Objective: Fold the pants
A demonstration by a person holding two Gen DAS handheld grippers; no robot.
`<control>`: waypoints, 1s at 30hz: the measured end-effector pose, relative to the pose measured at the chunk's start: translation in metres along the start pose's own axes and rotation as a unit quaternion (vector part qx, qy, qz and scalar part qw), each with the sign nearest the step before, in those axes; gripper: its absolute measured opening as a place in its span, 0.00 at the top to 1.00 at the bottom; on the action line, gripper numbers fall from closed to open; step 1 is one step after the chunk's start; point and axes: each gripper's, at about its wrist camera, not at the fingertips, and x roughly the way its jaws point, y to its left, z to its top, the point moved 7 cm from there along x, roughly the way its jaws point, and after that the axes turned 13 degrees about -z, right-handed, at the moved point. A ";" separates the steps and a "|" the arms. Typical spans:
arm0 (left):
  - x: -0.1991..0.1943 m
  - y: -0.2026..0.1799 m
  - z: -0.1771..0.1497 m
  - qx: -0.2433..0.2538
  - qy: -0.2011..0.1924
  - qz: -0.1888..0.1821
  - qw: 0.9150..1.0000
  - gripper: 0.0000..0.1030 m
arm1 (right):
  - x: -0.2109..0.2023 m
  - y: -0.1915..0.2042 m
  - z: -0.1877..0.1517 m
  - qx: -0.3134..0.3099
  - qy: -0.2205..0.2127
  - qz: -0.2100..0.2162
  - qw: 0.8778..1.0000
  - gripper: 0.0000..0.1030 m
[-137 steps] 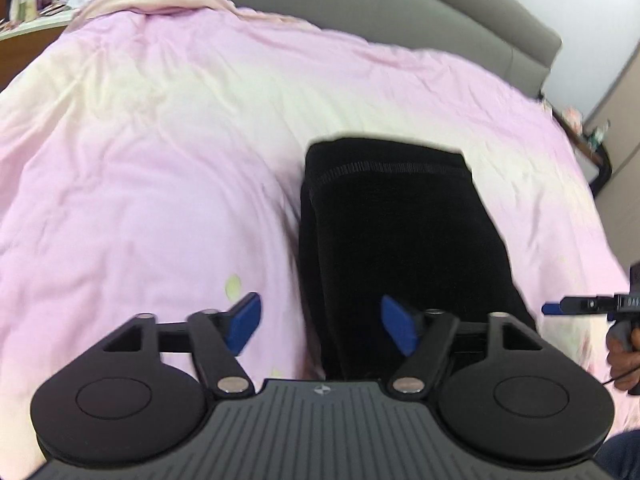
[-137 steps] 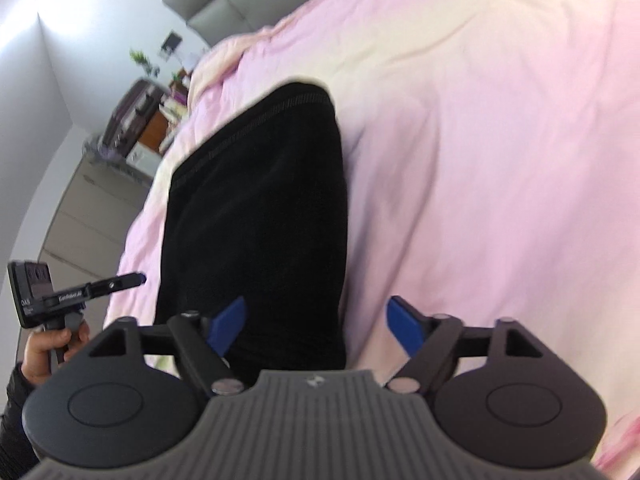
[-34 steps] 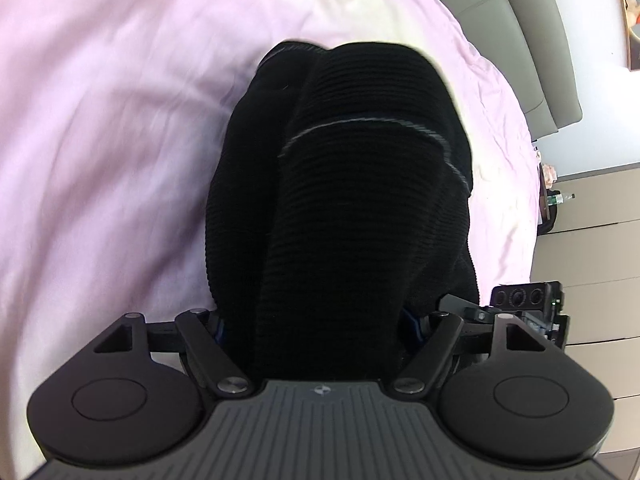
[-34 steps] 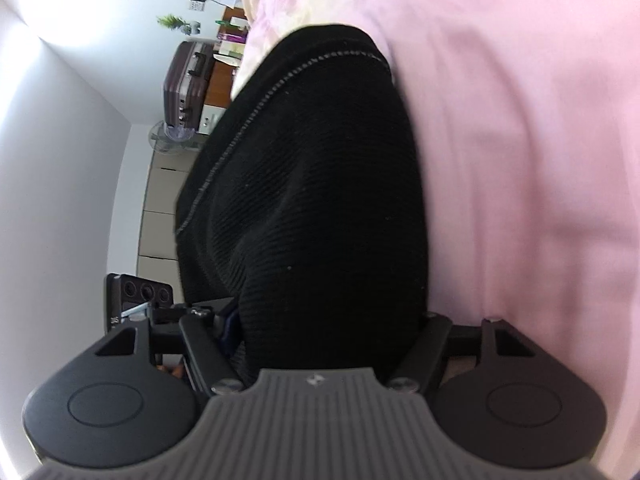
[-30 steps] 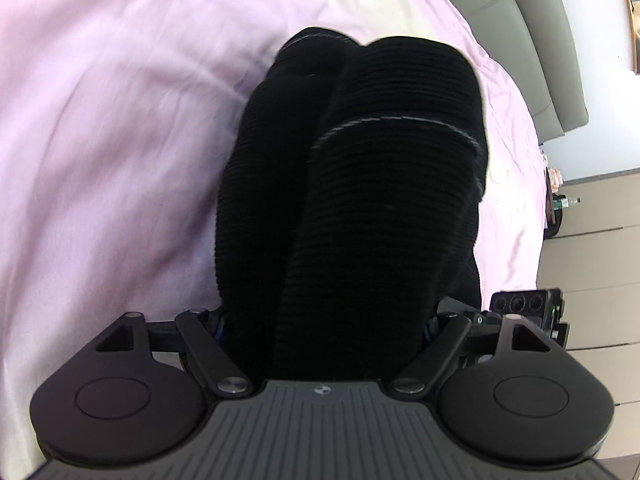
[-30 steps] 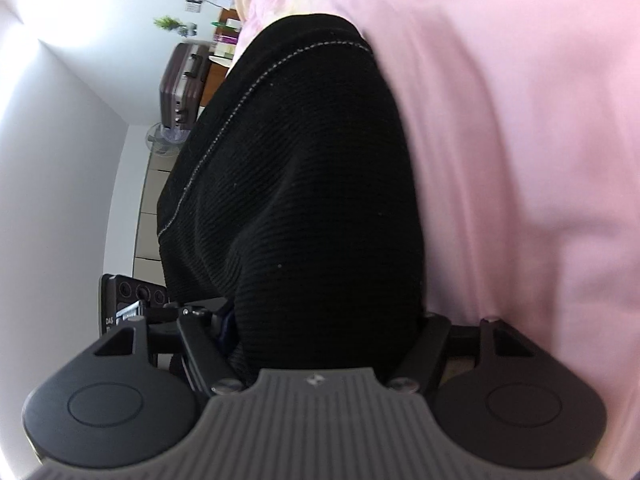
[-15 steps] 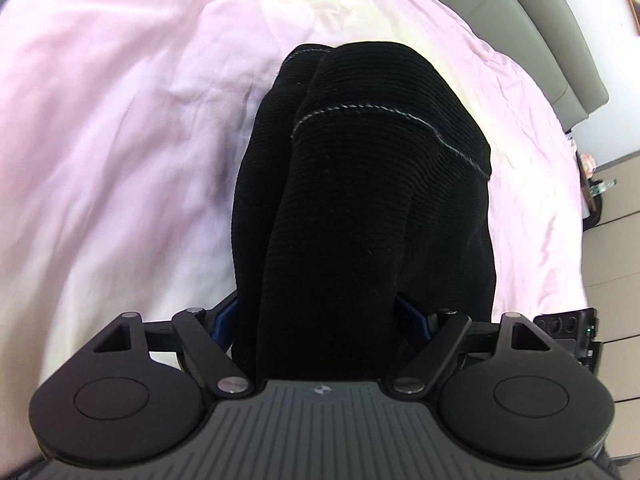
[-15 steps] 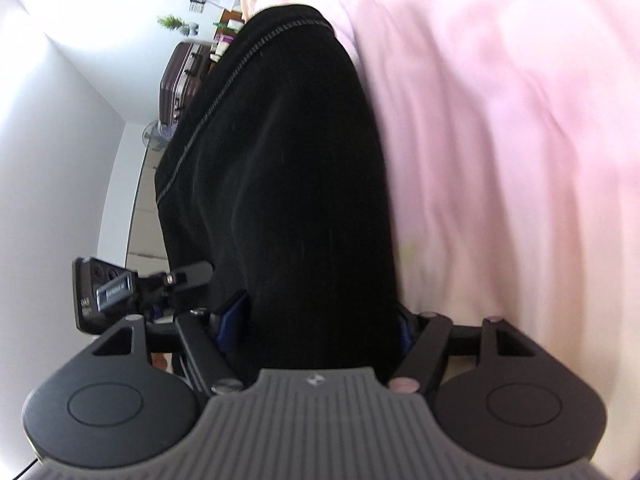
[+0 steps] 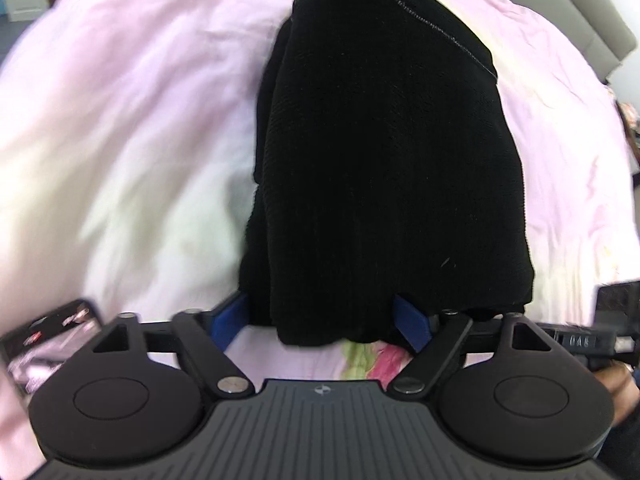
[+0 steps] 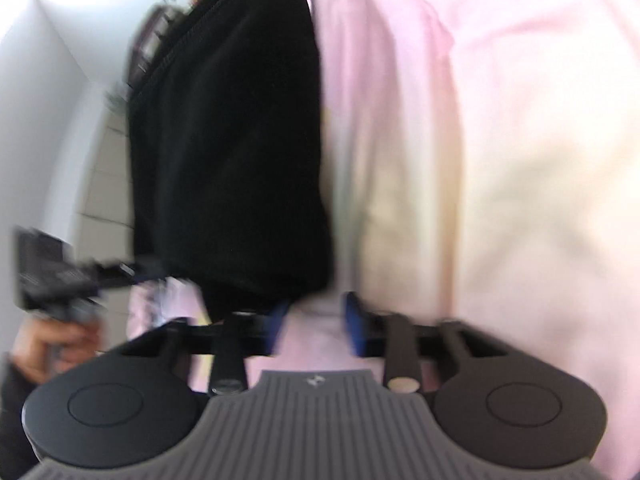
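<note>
2 wrist fisheyes look forward along their own fingers, close above the bed. The left wrist view tilts steeply down over the black pants [image 9: 384, 152] on the pink duvet [image 9: 120, 120]. The blurred right wrist view faces the same pants [image 10: 232, 140] and duvet [image 10: 480, 160], their shared ground, from the opposite flank.

Black ribbed knit pants [image 9: 384, 168], matt, with pale stitching. Pink duvet [image 9: 132, 120], soft creased cloth. Matt black plastic left gripper [image 9: 320, 320], blue pads [image 9: 410, 322].
</note>
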 end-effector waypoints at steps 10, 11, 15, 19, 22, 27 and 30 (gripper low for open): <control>-0.065 -0.121 -0.042 0.084 -0.176 0.125 0.973 0.11 | -0.122 0.054 0.008 -0.101 -0.194 -0.147 0.965 0.18; -0.068 -0.131 -0.049 0.080 -0.187 0.122 0.972 0.10 | -0.144 0.052 -0.002 -0.116 -0.218 -0.162 0.955 0.11; -0.081 -0.157 -0.069 0.063 -0.203 0.125 0.969 0.06 | -0.185 0.080 -0.020 -0.143 -0.260 -0.182 0.938 0.05; -0.084 -0.182 -0.072 0.083 -0.205 0.146 0.964 0.00 | -0.206 0.097 -0.030 -0.142 -0.265 -0.213 0.930 0.05; -0.089 -0.199 -0.076 0.094 -0.219 0.160 0.958 0.00 | -0.216 0.105 -0.042 -0.148 -0.278 -0.227 0.922 0.05; -0.094 -0.215 -0.082 0.102 -0.234 0.157 0.954 0.00 | -0.228 0.105 -0.059 -0.143 -0.284 -0.232 0.919 0.05; -0.091 -0.220 -0.087 0.110 -0.226 0.167 0.953 0.00 | -0.229 0.103 -0.065 -0.141 -0.283 -0.234 0.920 0.05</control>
